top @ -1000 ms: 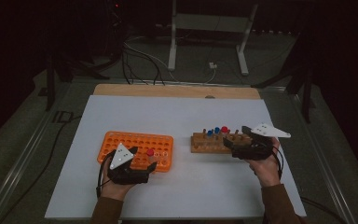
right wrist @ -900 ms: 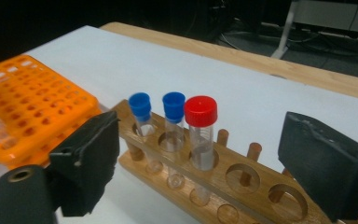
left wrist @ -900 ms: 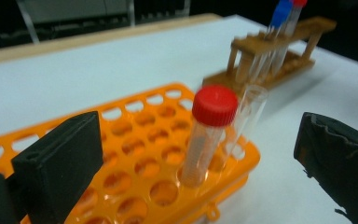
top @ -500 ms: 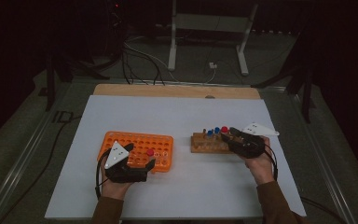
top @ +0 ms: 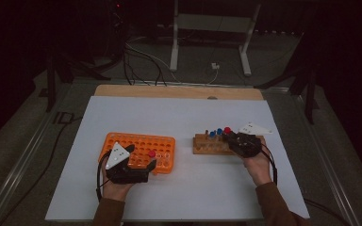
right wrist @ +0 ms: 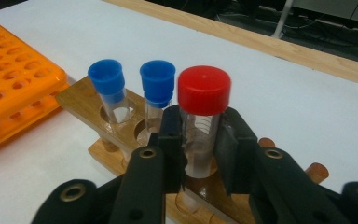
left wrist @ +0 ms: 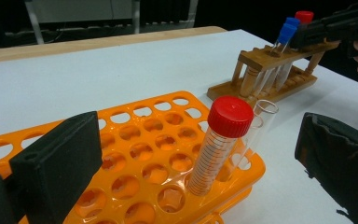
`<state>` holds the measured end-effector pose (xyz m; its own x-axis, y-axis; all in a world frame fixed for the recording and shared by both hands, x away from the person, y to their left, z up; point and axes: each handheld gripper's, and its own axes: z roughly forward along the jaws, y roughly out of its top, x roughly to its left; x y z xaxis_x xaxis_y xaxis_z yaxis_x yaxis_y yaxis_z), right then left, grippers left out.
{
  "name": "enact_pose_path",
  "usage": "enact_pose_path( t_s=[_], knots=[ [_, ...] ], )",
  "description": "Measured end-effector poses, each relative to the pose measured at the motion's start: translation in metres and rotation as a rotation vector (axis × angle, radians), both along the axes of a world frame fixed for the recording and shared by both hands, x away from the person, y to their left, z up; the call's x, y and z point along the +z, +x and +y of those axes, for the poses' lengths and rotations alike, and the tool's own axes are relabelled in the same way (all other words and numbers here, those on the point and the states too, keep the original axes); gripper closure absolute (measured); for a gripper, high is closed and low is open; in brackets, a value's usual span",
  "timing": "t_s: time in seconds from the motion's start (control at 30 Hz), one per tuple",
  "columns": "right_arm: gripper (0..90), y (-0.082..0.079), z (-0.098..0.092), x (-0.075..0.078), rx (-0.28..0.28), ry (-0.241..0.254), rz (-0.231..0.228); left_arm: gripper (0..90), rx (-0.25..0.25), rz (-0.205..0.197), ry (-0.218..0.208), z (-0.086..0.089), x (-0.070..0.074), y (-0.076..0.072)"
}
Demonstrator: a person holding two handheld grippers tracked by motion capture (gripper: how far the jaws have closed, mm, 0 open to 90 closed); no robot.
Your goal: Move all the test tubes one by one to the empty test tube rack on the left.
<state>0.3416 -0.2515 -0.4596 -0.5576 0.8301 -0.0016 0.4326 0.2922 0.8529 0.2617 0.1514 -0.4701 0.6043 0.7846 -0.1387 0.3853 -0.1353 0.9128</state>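
The right gripper (right wrist: 199, 140) has just been closing its two black jaws, and in the right gripper view they now press from both sides on the clear body of a red-capped plastic tube (right wrist: 203, 112) that stands upright in a hole of the small wooden tube rack (right wrist: 81, 100). Two blue-capped clear tubes (right wrist: 157, 83) stand in the holes beside it in the same rack. In the high view this rack (top: 202, 143) sits on the white tabletop (top: 179, 117) toward its right edge, about midway between the near and far edges, with the right gripper (top: 231, 137) reaching onto it from the near right side. The left gripper (left wrist: 191, 158) has its jaws spread wide with nothing pressed between them; a second red-capped graduated tube (left wrist: 221, 142) stands slightly tilted in the orange perforated plastic rack (left wrist: 135, 154) between the open jaws, touched by neither pad, with an open clear tube (left wrist: 256, 121) just beside it. In the high view the orange rack (top: 136, 141) lies toward the left edge of the tabletop, well apart from the wooden rack, and the left gripper (top: 142, 157) hovers at its near edge, by its near right corner. A bare wooden strip (top: 179, 92) runs along the far edge of the tabletop.
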Motion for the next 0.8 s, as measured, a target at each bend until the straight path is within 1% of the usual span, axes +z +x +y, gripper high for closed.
enact_pose_path(
  t_s=[0.1, 0.23, 0.33, 0.57, 0.8],
  knots=[
    [74.5, 0.0, 0.0, 0.001, -0.002, -0.005, -0.006, 1.2, -0.001, 0.002, -0.001, 0.0, 0.0, 0.0],
    [74.6, -0.003, -0.002, 0.006, -0.013, 0.009, -0.027, 1.2, -0.001, 0.003, -0.002, 0.0, -0.001, 0.0],
    [74.6, -0.005, -0.005, 0.011, -0.018, 0.032, -0.043, 1.2, -0.001, 0.002, -0.004, 0.0, -0.001, 0.0],
    [74.6, -0.013, -0.007, 0.028, -0.024, 0.065, -0.105, 1.2, -0.005, 0.003, -0.006, 0.0, -0.001, 0.0],
    [74.6, -0.019, -0.009, 0.041, -0.02, 0.094, -0.143, 1.2, -0.004, 0.001, -0.01, -0.001, -0.001, 0.0]
  ],
)
